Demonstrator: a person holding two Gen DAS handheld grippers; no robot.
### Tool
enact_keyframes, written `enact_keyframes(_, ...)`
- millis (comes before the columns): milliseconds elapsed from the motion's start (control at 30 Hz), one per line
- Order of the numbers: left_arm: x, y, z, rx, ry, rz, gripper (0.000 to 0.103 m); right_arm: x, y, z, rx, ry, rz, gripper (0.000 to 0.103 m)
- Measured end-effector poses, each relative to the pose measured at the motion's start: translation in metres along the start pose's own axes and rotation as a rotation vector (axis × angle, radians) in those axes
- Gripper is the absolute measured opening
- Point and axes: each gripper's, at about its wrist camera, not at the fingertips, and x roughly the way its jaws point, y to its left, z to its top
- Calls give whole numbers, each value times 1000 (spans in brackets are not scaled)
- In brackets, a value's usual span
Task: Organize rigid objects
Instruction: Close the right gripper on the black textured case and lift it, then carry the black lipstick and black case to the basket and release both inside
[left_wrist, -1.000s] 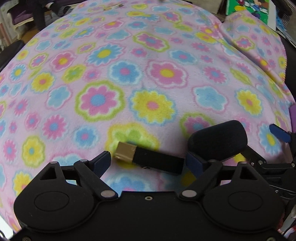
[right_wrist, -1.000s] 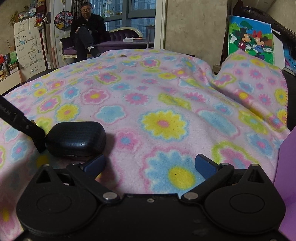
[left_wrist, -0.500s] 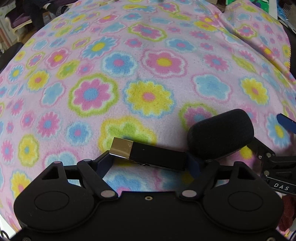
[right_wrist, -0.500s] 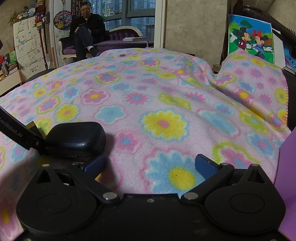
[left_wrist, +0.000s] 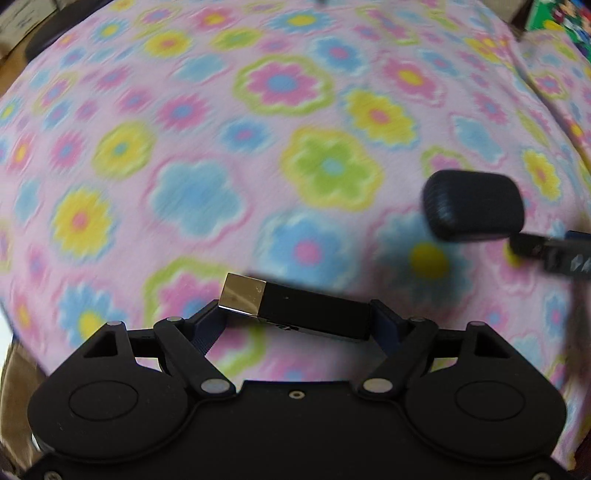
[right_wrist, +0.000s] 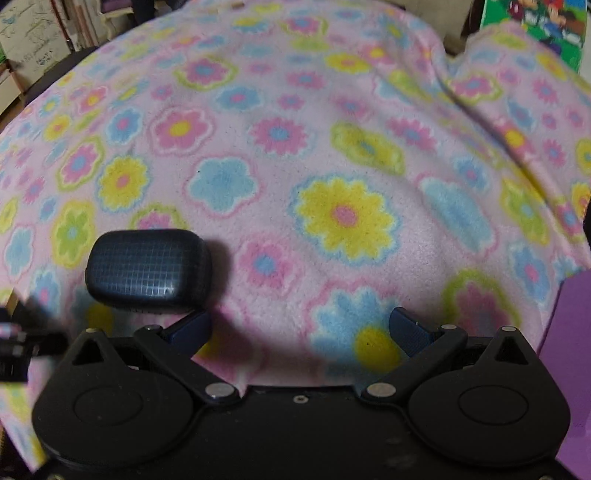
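A black stick with a shiny gold cap is clamped crosswise in my left gripper, one pad on each end, and it hangs just above the flowered blanket, which blurs beneath it. A dark blue rounded case with a grid texture lies on the blanket to the right. In the right wrist view the case sits just beyond the left finger of my right gripper. That gripper stands open with only blanket between its pads.
The pink flowered blanket covers the whole surface and rises into a fold at the far right. A purple object shows at the right edge. A cartoon picture and shelves stand behind.
My left gripper shut on the black stick, lifted it off the blanket and moved left, away from the dark case. The right gripper tipped downward and stayed open.
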Motion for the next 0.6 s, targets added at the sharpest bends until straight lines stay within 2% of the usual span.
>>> enact_keyframes(67, -3, 11, -7, -31, 1, 33, 78, -11, -5, 3, 67, 7, 31, 94)
enact_keyframes(100, -4, 17, -10, -46, 1, 46, 78, -18, -4, 3, 87, 5, 52, 93)
enact_keyframes(267, -13, 49, -23, -132, -1, 50, 78, -45, 34, 6, 54, -43, 108, 99)
enact_keyframes(400, -28, 73, -37, -192, -22, 56, 78, -39, 80, 16, -1, -66, 77, 103)
enact_keyframes(600, -57, 115, -64, -295, -58, 85, 78, -5, 116, 21, -31, -7, -35, 101)
